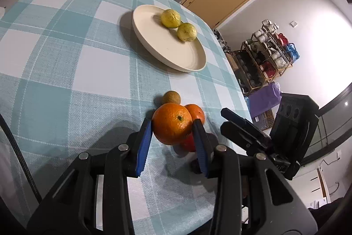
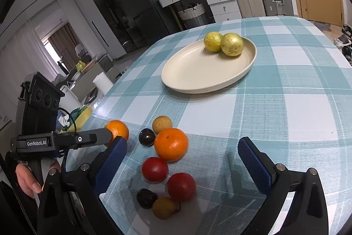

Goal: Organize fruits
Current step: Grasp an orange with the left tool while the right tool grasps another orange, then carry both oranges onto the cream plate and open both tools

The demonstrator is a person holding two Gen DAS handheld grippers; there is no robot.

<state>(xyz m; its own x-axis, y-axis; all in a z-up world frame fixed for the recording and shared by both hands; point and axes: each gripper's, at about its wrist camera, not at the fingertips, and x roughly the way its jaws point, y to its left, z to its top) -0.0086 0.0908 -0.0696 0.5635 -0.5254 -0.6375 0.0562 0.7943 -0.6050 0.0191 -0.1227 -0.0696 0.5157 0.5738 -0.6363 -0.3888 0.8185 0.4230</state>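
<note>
A: What's in your left claw (image 1: 173, 131)?
B: A glossy orange (image 1: 171, 126), green stem scar showing, pinched between the blue pads above the checked bench (image 1: 66, 58).
A: And your right claw (image 2: 182, 160)?
B: Open, empty. "GenRobot.AI" reads on the left one.
</note>
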